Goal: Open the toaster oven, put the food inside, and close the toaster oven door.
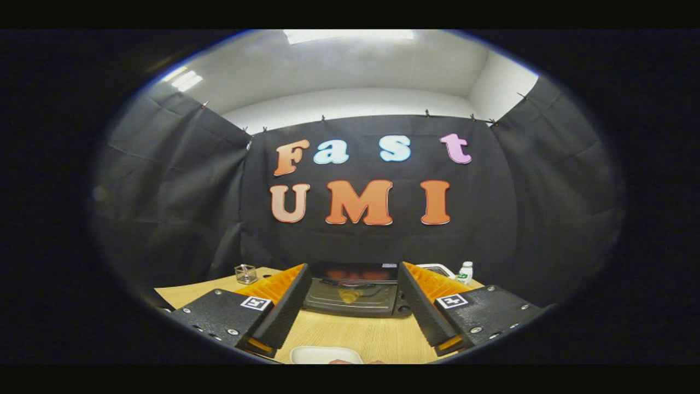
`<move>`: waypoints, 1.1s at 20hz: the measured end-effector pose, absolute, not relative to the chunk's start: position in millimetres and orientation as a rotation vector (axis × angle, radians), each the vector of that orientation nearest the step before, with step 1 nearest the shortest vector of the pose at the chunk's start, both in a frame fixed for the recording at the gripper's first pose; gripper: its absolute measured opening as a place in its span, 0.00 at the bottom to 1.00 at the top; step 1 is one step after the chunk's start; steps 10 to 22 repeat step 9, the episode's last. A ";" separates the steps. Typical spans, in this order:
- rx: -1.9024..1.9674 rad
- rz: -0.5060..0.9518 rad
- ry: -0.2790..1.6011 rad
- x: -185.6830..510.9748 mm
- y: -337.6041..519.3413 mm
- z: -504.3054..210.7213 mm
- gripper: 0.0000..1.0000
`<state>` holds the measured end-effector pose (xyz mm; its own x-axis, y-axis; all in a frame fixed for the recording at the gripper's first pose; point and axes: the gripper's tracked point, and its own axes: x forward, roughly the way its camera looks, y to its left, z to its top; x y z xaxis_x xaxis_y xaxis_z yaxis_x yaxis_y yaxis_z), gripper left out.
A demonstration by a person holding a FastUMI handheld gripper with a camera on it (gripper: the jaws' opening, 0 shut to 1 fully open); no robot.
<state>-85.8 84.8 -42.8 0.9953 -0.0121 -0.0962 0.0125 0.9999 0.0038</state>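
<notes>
Against the far edge of the pale wooden worktop [350, 339] sits the black toaster oven [353, 290], door down, beyond the gripper [350, 301], whose ridged fingers gape wide, empty.

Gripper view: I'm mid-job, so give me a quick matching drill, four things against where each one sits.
Things:
1. toaster oven
2. clear cube container
3. small white bottle
4. white plate

Places:
A. on the table, nearest, between the fingers' bases
B. beyond the left finger
C. beyond the right finger
D. straight ahead between the open fingers of the gripper

Pairs: 1-D, 2-B, 3-C, 4-A
</notes>
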 end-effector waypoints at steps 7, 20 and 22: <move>0.009 0.052 0.030 -107.4 91.1 -10.8 0.94; -0.012 0.023 0.015 -104.8 85.8 -14.3 0.94; -0.012 0.023 0.015 -104.8 85.8 -14.3 0.94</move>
